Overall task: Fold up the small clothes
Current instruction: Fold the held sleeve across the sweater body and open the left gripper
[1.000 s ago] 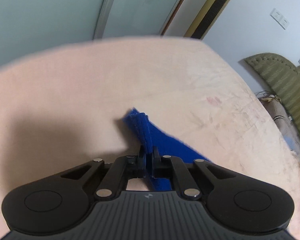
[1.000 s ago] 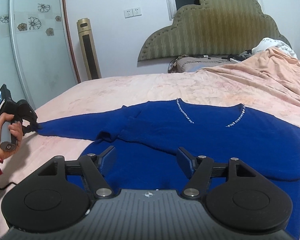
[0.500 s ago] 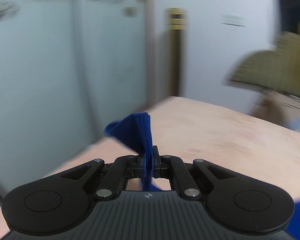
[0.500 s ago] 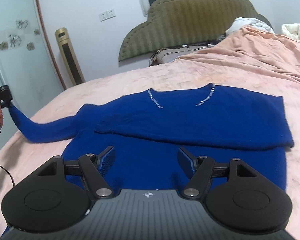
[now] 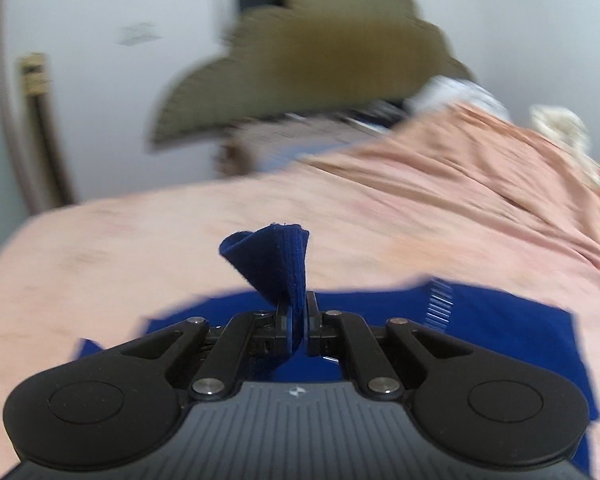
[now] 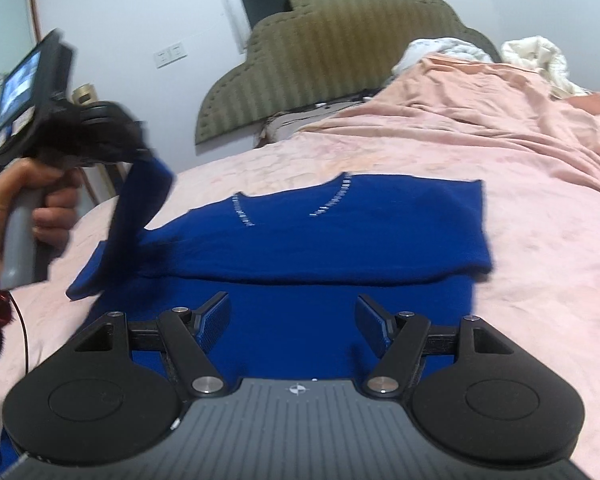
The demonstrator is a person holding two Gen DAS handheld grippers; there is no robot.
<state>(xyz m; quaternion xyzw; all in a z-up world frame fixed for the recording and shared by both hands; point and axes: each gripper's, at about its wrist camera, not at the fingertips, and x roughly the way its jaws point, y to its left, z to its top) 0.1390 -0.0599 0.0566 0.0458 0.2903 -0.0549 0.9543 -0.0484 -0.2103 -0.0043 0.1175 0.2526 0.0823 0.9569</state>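
Above bed (image 6: 420,160), left claw (image 5: 298,320) pinches sleeve (image 5: 278,264).

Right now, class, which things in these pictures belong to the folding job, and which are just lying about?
Belonging to the job:
- blue sweater, body flat on the bed
- its sleeve, lifted
- left hand-held gripper, shut on the sleeve
- right hand-held gripper, open over the sweater

Just lying about:
- pink bedspread
- green headboard
- white bedding
- wall sockets

Blue sweater (image 6: 340,236), left sleeve (image 6: 140,204) lifted
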